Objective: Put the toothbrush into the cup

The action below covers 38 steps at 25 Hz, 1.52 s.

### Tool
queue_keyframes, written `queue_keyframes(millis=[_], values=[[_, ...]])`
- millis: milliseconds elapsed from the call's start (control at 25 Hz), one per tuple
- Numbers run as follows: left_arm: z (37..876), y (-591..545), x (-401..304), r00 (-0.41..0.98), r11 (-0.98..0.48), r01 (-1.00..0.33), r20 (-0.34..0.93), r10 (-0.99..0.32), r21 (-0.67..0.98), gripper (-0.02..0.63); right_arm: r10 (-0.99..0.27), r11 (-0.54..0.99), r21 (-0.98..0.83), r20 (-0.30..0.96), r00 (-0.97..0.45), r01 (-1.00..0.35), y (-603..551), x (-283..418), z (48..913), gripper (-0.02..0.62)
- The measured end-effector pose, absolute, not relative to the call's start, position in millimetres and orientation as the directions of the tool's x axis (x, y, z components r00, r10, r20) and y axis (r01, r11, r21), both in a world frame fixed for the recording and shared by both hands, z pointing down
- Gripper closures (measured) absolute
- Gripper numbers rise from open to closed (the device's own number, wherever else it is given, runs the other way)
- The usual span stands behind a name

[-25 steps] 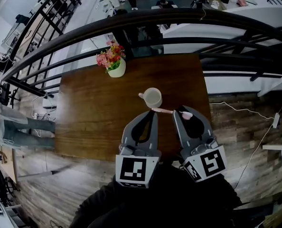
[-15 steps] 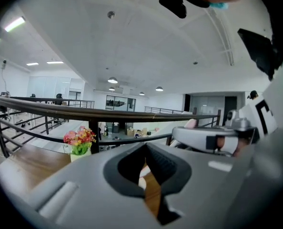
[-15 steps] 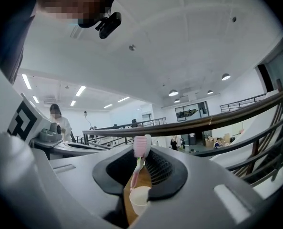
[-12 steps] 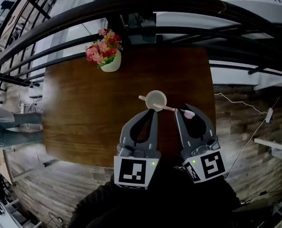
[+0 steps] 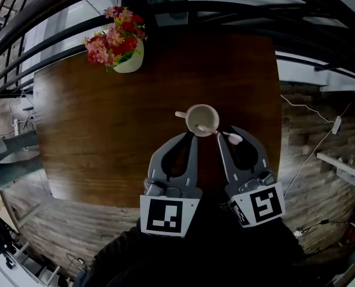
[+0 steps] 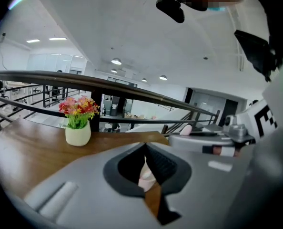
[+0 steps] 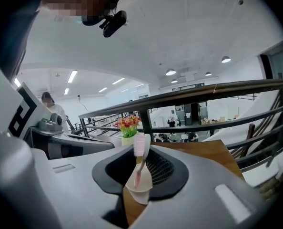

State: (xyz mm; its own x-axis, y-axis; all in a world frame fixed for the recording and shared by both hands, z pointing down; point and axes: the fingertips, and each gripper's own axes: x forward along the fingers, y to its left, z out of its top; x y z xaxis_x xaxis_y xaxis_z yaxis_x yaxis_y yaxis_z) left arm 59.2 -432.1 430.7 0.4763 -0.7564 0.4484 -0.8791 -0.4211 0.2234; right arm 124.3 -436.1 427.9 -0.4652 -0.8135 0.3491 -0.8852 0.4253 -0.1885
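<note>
A round pale vase (image 5: pixel 128 61) of flowers stands at the wooden table's (image 5: pixel 106 136) far left corner. Near its front edge both grey grippers tilt downward. The left gripper (image 5: pixel 189 137) is closed and empty, beside the smooth cream cup (image 5: pixel 190 119) — the pink toothbrush (image 5: pixel 218 133) leans inside it, between the jaws of the right gripper (image 5: pixel 231 133), which have just been opening and do not press it.
</note>
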Motion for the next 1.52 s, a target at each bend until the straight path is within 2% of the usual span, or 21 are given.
queue_keyframes(millis=[120,280,400,880,1080,1360,1520], values=[[439,-435,55,0.480,-0.415,-0.877,0.462,-0.746,0.241,0.598,-0.803,0.426,-0.198,0.367,-0.470,-0.883,-438,119,437,0.525],[440,-438,52,0.479,-0.413,-0.878,0.463,-0.746,0.243,0.598,-0.790,0.450,-0.209,0.361,-0.496,-0.868,-439,112,437,0.472],[436,-436,53,0.476,-0.413,-0.879,0.458,-0.751,0.237,0.598,-0.790,0.460,-0.211,0.345,-0.506,-0.862,-437,111,431,0.457],[387,-414,56,0.438,-0.403,-0.899,0.366,-0.821,0.173,0.598,-0.827,0.495,-0.163,0.213,-0.520,-0.854,-415,123,376,0.448],[357,-391,61,0.415,-0.390,-0.910,0.313,-0.854,0.141,0.598,-0.847,0.500,-0.147,0.124,-0.517,-0.854,-392,136,342,0.471],[318,-356,62,0.381,-0.367,-0.925,0.233,-0.895,0.100,0.598,-0.878,0.474,-0.109,0.020,-0.479,-0.874,-356,157,299,0.583],[303,-336,67,0.373,-0.363,-0.928,0.194,-0.907,0.083,0.598,-0.871,0.491,-0.089,-0.020,-0.491,-0.867,-332,162,283,0.595]])
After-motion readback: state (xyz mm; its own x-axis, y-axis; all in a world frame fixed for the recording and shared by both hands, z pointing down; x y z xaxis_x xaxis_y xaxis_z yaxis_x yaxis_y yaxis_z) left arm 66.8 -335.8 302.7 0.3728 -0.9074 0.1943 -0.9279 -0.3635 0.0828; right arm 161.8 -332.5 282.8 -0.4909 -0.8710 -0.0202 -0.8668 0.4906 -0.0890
